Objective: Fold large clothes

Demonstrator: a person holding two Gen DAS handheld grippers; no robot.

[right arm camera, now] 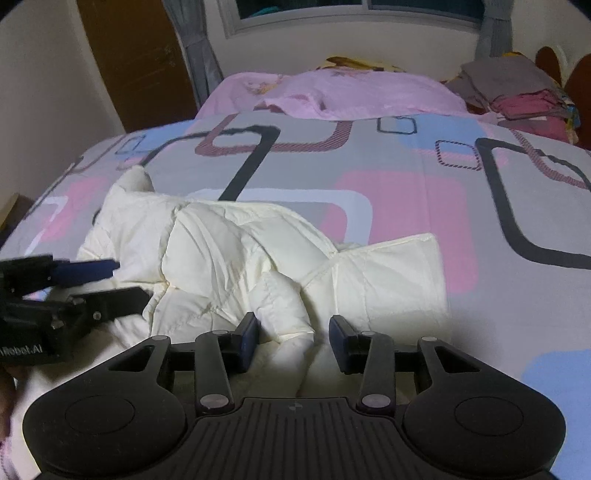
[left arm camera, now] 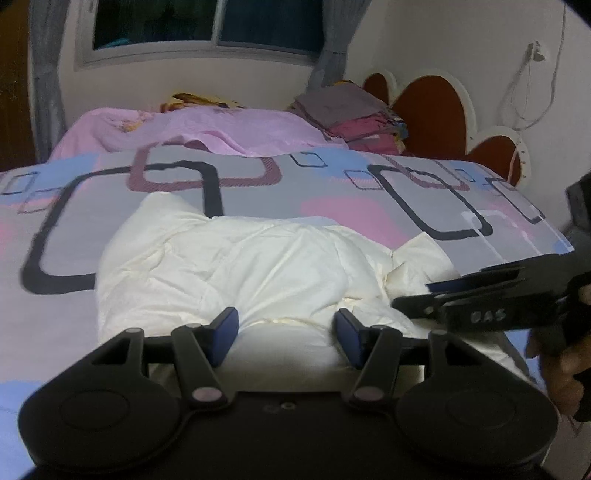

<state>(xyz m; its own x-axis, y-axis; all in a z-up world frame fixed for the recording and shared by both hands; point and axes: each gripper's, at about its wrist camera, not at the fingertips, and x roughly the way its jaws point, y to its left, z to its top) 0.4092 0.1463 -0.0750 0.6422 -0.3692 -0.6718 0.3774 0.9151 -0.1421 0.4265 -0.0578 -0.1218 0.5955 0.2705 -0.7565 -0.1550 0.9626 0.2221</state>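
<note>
Both grippers are down low at the near edge of the bed, pointing out across it toward the far wall. The left gripper (left arm camera: 286,338) has its blue-padded fingers (left arm camera: 225,332) spread wide, nothing between them, just sitting over the near hem of the cream puffy jacket (left arm camera: 236,266). The right gripper (right arm camera: 293,341) is spread apart too, with a bunched ridge of the jacket poking up into the gap; I can't tell whether the pads actually touch it. In the left wrist view the right gripper comes in from the right edge, held roughly level, with the person's right hand (left arm camera: 561,369) wrapped around its handle. In the right wrist view the left gripper shows at the left edge, fingers parted, close to the jacket's left side.

The jacket lies crumpled in the near-middle of the bed, one flat rectangular flap sticking out to the right.

It's on a bedspread (right arm camera: 406,206) that's grey with pink and blue blocks and dark rounded-square outlines. Farther back there's a pink blanket (left arm camera: 207,129), and at the far right a stack of folded clothes (left arm camera: 354,114), grey on top and maroon under. Behind that is a scalloped brown headboard (left arm camera: 436,107), a window (left arm camera: 207,29) with grey curtains (left arm camera: 44,74), and a brown door (right arm camera: 136,62) at the far left.
</note>
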